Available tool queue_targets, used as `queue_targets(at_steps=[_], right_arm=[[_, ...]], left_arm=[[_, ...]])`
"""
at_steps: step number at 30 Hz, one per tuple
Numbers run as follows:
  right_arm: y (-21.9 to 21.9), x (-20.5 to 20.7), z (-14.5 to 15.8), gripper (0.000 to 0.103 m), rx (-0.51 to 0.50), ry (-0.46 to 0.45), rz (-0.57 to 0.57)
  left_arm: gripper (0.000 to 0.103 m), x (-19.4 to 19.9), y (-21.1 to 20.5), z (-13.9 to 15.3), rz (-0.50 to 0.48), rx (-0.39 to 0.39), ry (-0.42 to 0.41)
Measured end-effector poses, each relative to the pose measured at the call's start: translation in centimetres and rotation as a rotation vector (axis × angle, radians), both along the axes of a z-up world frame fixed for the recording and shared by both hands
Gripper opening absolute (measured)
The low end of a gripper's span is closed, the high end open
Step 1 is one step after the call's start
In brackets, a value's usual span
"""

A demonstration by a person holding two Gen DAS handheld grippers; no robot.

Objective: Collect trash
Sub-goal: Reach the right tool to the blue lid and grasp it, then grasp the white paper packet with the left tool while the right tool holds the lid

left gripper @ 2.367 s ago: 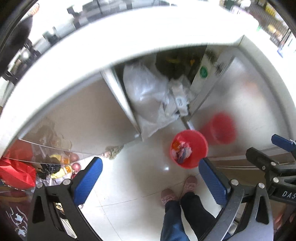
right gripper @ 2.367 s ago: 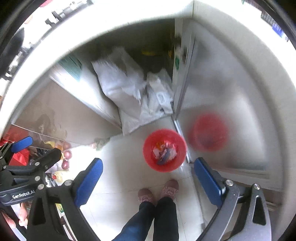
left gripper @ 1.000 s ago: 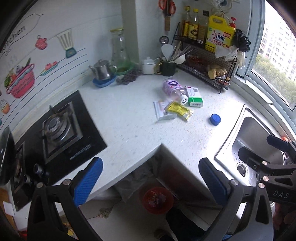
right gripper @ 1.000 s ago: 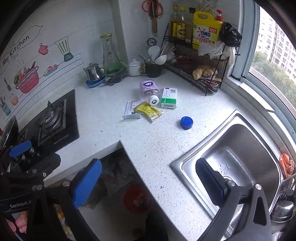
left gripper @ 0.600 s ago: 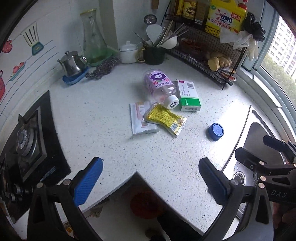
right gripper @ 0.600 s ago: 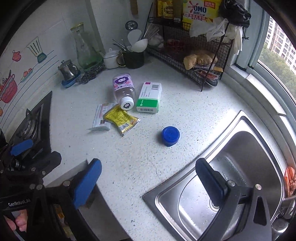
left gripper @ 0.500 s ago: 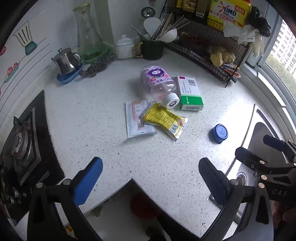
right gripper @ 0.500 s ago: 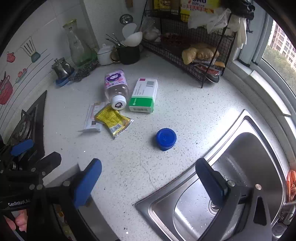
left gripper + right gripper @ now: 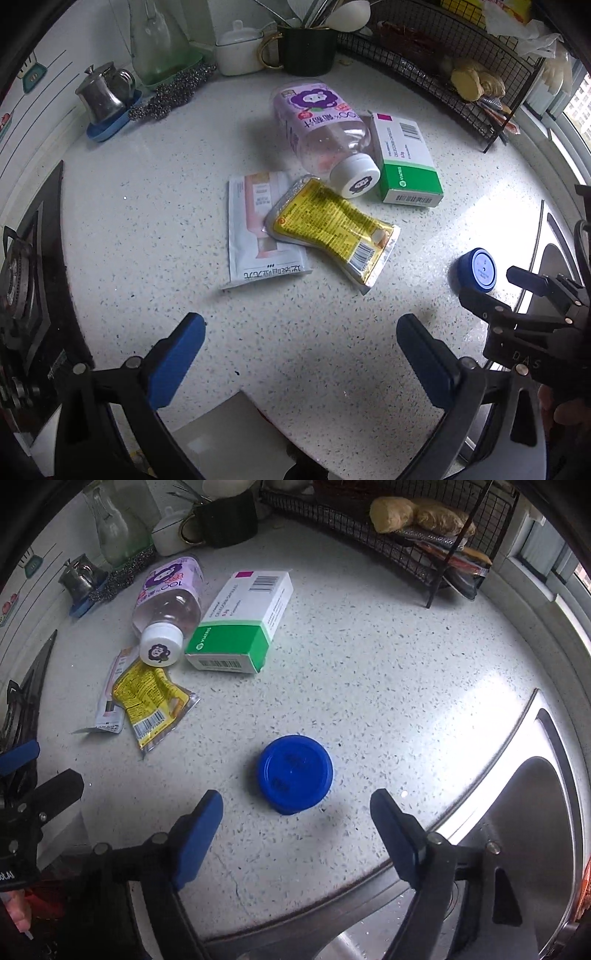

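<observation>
On the countertop (image 9: pixel 155 206) lie five items of trash — one bottle (image 9: pixel 321 125), one green-and-white carton (image 9: pixel 404 162), one yellow pouch (image 9: pixel 332 229), one white sachet (image 9: pixel 255 236), one blue cap (image 9: pixel 294 773).

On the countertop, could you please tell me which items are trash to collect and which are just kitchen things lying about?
Trash to collect:
- blue cap
- yellow sachet
- white sachet
- plastic bottle, lying down
- green-and-white box

Just kitchen things:
- small metal teapot
- steel scourer
- dark utensil mug
- wire rack
</observation>
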State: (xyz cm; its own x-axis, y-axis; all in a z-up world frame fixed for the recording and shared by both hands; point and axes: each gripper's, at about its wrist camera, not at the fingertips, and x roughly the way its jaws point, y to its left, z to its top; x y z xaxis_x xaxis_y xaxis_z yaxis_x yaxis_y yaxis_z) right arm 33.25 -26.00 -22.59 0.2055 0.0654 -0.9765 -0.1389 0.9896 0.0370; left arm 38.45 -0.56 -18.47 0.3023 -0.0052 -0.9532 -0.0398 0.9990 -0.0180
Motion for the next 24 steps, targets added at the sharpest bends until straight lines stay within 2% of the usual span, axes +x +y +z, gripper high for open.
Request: queue_targets(at_steps=[3,5,11,16,24], right_arm=[[0.2,0.1,-0.3,0.068,-0.009,-0.009,0.024],[0.2,0.2,-0.6,0.056,-0.013,-0.002,0.029],[0.2,0.4,-0.4,0.043,-0.027,-0.027,0.051],[1.0,0.6,-0.3,0.043,-0.035,-0.044,0.088],[3.5,0.0,0.8,0.043,0.014,-0.046,0.098]], left_arm=[[0.103,0.1,0.1,-0.4,0.005,-0.002,0.006],[0.103,0.2,0.3,-0.5,0.007,-0.003,0.006],[0.103,0.5,0.9,-0.8,0.007,0.004,0.005],[0.103,0.2,1.5,-0.7,-0.004,0.002,0.003],[0.103,-0.5,3.3,0.3,-0.044,0.011,-0.001]])
